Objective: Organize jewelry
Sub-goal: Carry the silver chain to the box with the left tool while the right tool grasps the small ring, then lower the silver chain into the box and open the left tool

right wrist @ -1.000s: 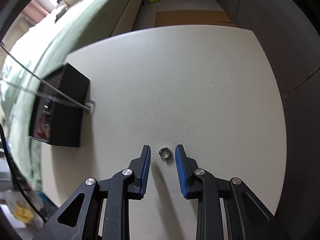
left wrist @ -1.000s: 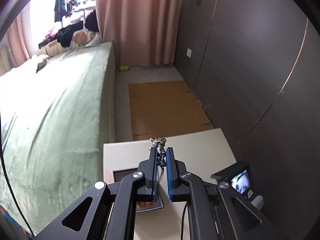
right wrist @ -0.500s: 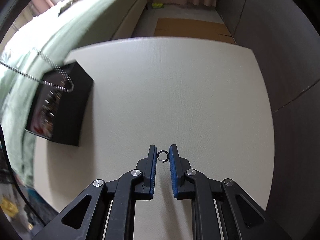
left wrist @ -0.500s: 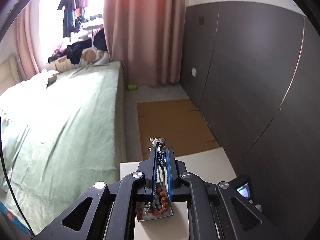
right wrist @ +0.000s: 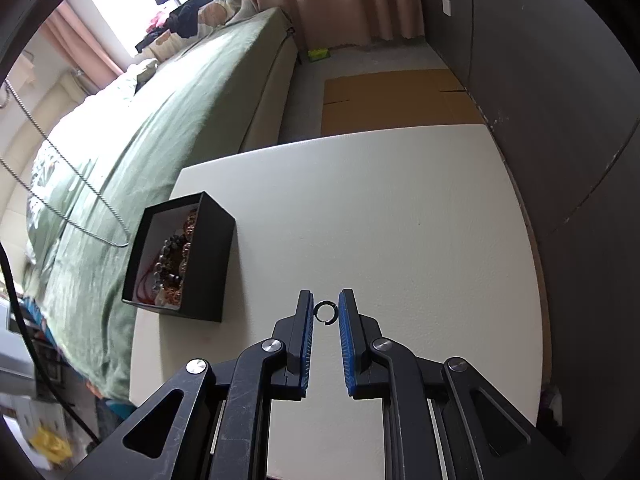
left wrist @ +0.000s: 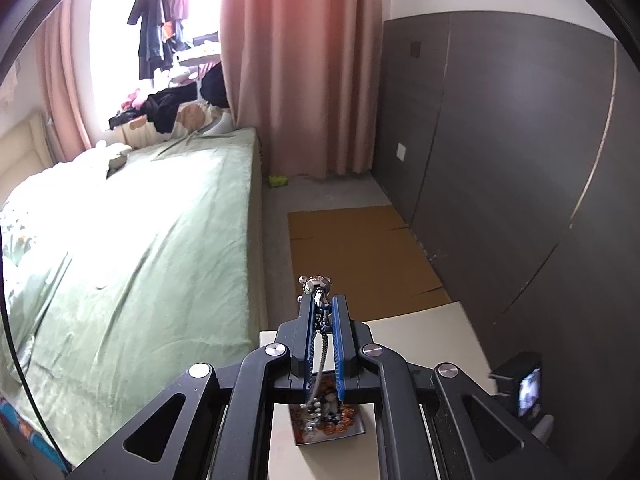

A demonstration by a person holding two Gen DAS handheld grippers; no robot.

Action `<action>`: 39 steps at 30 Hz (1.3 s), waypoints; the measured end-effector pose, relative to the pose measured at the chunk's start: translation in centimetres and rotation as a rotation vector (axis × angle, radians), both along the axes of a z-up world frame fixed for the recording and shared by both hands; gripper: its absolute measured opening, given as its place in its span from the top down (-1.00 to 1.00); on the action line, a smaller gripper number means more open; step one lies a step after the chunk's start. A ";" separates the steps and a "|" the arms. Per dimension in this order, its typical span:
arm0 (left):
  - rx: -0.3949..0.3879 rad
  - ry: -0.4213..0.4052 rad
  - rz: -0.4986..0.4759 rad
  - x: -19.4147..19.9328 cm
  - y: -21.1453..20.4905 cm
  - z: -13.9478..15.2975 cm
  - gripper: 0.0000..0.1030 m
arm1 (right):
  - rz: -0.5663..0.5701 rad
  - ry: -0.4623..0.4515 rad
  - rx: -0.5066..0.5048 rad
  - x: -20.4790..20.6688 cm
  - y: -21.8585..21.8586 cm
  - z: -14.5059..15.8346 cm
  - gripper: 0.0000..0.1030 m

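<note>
Your right claw (right wrist: 325, 314) pinches the tiny dark metal ring (right wrist: 325, 313); light, slippery, grip its rim; left claw (left wrist: 321, 310) clamps the floppy silver chain necklace (left wrist: 320, 354).

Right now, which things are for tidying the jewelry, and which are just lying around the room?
For the job:
- chain necklace, pinched in the left gripper
- small ring, held between the right gripper fingers
- black box with beaded bracelets inside

Just lying about:
- green bed
- flat cardboard
- pink curtain
- hanging clothes
</note>
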State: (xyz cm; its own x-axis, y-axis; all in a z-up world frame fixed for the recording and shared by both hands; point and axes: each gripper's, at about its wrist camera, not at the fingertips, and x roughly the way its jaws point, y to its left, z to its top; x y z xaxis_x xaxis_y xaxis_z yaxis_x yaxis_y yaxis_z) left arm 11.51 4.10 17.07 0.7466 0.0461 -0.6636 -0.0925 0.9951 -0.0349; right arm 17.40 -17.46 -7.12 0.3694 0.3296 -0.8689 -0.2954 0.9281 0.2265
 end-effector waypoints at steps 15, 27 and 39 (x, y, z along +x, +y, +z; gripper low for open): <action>-0.029 0.039 0.034 1.4 2.5 -3.5 0.85 | -0.008 -0.002 -0.024 0.4 0.1 -0.2 0.72; -0.073 0.118 0.035 2.1 3.3 -8.8 0.85 | 0.009 0.000 0.002 0.2 1.8 -0.4 0.72; -0.146 0.197 0.048 3.4 4.1 -14.7 0.85 | -0.017 -0.032 0.086 0.1 1.2 0.8 0.72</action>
State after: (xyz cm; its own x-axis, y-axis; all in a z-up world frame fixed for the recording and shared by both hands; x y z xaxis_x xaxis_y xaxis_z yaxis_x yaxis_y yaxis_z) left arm 14.96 8.16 2.32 0.6016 -0.0288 -0.7982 -0.1584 0.9752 -0.1546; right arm 17.51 -16.26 -6.31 0.4030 0.3955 -0.8253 -0.2882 0.9108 0.2957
